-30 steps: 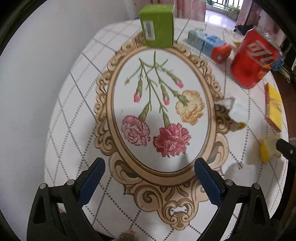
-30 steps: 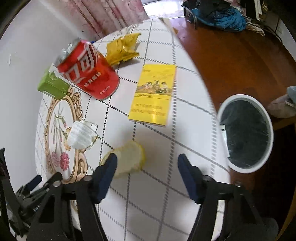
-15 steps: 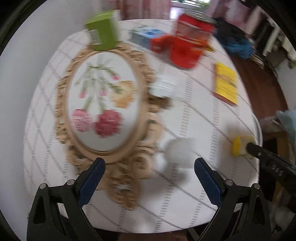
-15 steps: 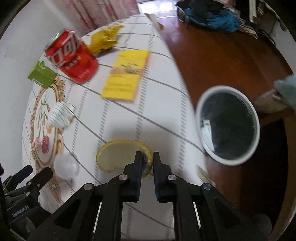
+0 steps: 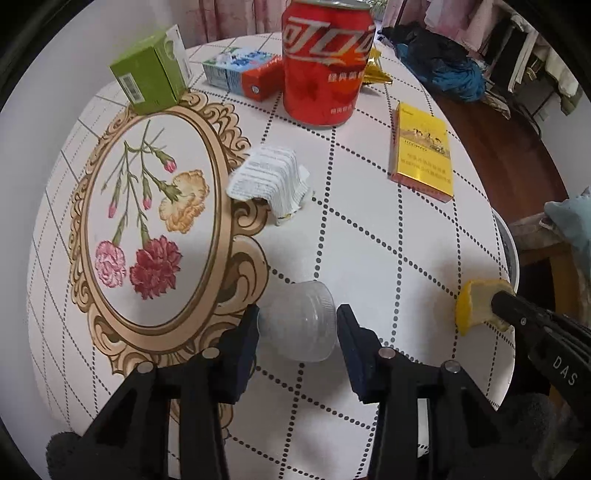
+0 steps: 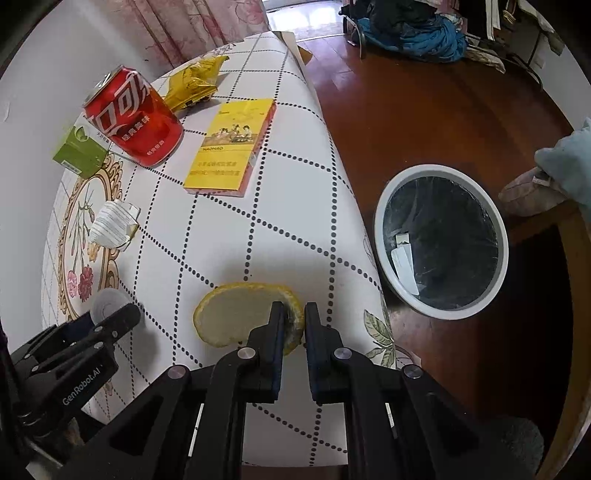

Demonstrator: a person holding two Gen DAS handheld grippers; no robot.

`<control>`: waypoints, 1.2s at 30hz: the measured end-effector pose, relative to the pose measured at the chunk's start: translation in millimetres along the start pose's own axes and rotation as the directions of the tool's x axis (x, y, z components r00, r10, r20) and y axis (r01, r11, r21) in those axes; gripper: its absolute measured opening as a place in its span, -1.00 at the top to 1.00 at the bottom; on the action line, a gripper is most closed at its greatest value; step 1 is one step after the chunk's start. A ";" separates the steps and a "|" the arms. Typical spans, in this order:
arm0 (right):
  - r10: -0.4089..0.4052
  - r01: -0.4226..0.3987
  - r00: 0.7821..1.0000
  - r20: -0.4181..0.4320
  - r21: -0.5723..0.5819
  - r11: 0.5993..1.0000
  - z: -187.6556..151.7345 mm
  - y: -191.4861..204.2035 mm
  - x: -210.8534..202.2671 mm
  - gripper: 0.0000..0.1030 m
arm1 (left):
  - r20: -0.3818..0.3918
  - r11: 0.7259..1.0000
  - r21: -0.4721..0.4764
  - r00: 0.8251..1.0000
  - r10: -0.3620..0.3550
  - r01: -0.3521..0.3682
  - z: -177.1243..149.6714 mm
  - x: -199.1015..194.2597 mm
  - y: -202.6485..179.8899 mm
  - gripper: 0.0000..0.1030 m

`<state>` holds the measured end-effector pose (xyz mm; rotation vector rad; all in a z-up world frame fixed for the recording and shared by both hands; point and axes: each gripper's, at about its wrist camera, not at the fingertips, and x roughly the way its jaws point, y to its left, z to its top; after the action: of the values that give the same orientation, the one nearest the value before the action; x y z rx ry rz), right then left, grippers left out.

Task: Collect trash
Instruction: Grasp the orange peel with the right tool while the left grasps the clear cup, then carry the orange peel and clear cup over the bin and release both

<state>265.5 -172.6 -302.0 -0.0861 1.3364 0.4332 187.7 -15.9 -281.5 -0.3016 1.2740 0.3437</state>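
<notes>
My left gripper (image 5: 297, 325) is shut on a clear plastic cup (image 5: 299, 326) lying on its side on the table. My right gripper (image 6: 294, 317) is shut on the rim of a yellow lemon peel (image 6: 236, 317), also seen in the left wrist view (image 5: 476, 306). On the table lie a red can (image 5: 325, 62), a crumpled white paper (image 5: 271, 181), a yellow packet (image 5: 423, 151), a green box (image 5: 151, 74), a blue and red carton (image 5: 243, 74) and a yellow wrapper (image 6: 194, 83). A white trash bin (image 6: 439, 240) with a black liner stands on the floor right of the table.
The round table (image 6: 295, 206) has a white cloth with dotted lines and a flower print (image 5: 147, 221). Its edge runs close to my right gripper. Dark wooden floor (image 6: 424, 96) lies beyond, with a blue heap of clothes (image 6: 410, 33) and a wooden chair (image 6: 569, 258) at the right.
My left gripper swung right across the table and closed on the plastic cup. My right gripper closed on the lemon peel and holds it near the table edge.
</notes>
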 end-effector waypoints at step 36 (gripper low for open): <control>-0.140 0.108 0.984 0.107 0.262 0.959 44.2 -232.3 -63.3 0.83 | 0.025 0.915 0.317 0.962 -0.273 0.251 86.7 -5.0 -234.9 0.25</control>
<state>377.6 -388.4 -273.8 0.0702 1.2453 0.1545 359.2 -195.0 -246.5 -0.1859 1.1814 -0.0785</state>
